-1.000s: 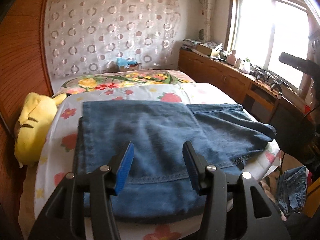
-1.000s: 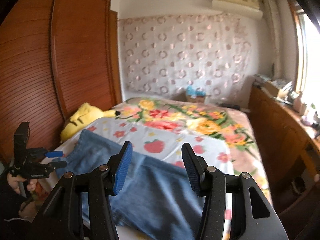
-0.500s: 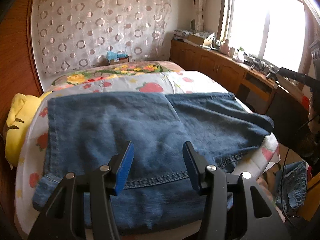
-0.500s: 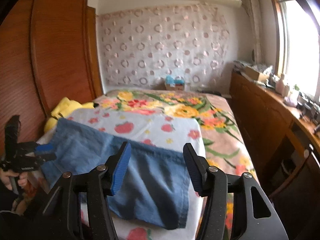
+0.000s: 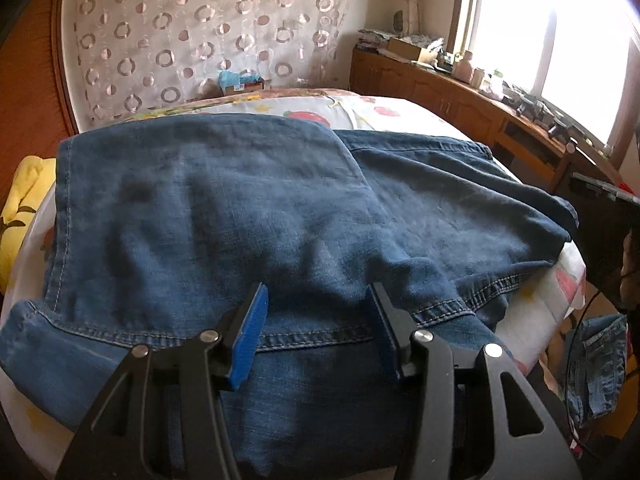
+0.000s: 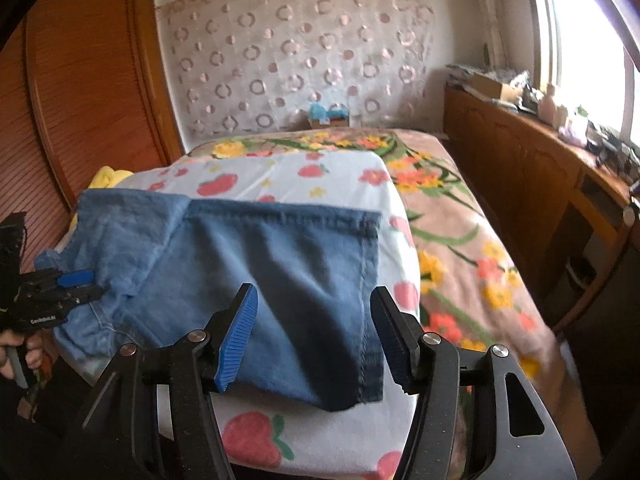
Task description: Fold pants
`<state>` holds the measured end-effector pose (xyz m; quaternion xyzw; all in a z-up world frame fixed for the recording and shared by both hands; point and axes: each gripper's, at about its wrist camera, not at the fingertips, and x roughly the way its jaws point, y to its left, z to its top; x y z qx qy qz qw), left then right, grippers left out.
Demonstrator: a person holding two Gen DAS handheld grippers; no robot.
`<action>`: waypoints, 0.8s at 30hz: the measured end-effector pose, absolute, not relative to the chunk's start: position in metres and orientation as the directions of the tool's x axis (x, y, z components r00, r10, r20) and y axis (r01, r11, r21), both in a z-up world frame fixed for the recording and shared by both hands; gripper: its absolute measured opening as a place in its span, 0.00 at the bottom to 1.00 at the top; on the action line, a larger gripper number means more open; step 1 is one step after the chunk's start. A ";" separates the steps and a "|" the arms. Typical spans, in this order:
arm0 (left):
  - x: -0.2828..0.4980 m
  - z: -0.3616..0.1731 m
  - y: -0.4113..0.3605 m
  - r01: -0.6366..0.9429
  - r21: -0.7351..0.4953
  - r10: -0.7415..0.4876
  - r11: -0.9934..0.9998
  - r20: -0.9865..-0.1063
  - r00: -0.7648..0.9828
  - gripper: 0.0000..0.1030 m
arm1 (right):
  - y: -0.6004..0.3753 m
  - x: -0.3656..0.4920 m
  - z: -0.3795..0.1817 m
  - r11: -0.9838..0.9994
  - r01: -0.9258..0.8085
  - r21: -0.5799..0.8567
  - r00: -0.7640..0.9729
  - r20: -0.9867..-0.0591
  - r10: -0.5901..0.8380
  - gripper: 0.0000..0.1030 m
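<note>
Blue denim pants (image 5: 248, 208) lie partly folded across the near end of the bed, one layer laid over the other; they also show in the right wrist view (image 6: 280, 264). My left gripper (image 5: 318, 300) is open and empty, low over the hem at the pants' left part. My right gripper (image 6: 314, 304) is open and empty above the leg end on the right. The left gripper also shows in the right wrist view (image 6: 64, 284), at the pants' left edge.
The bed has a white strawberry-print sheet (image 6: 320, 436) and a floral cover (image 6: 460, 216). A yellow plush (image 5: 20, 196) lies at the left by the wooden wardrobe (image 6: 92, 92). A wooden cabinet (image 6: 540, 168) runs along the window. More denim (image 5: 596, 364) lies on the floor.
Both grippers have moved down and closer to the pants, still open. The left view now fills with denim; the right gripper has shifted over the leg end.
</note>
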<state>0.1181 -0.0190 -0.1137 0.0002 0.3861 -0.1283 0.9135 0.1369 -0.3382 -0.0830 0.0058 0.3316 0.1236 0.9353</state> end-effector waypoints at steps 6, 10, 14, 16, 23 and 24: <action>0.116 -0.119 -0.022 0.214 -0.098 -0.222 0.972 -0.678 0.700 0.53 | -0.350 0.133 -0.097 0.977 -0.178 0.114 0.739 -0.641 0.209 0.58; 0.113 -0.122 -0.028 0.208 -0.059 -0.193 0.976 -0.667 0.720 0.54 | -0.359 0.129 -0.105 0.980 -0.147 0.136 0.733 -0.650 0.200 0.58; 0.114 -0.124 -0.024 0.204 -0.080 -0.206 0.976 -0.655 0.727 0.54 | -0.361 0.128 -0.111 0.977 -0.147 0.154 0.718 -0.663 0.213 0.58; 0.115 -0.124 -0.022 0.199 -0.097 -0.214 0.975 -0.647 0.731 0.55 | -0.359 0.128 -0.115 0.977 -0.151 0.152 0.711 -0.670 0.214 0.58; 0.111 -0.125 -0.018 0.201 -0.101 -0.219 0.974 -0.623 0.751 0.55 | -0.350 0.130 -0.128 0.977 -0.153 0.151 0.689 -0.692 0.215 0.58; 0.111 -0.125 -0.018 0.201 -0.102 -0.221 0.974 -0.622 0.752 0.55 | -0.350 0.130 -0.129 0.976 -0.153 0.154 0.688 -0.693 0.217 0.55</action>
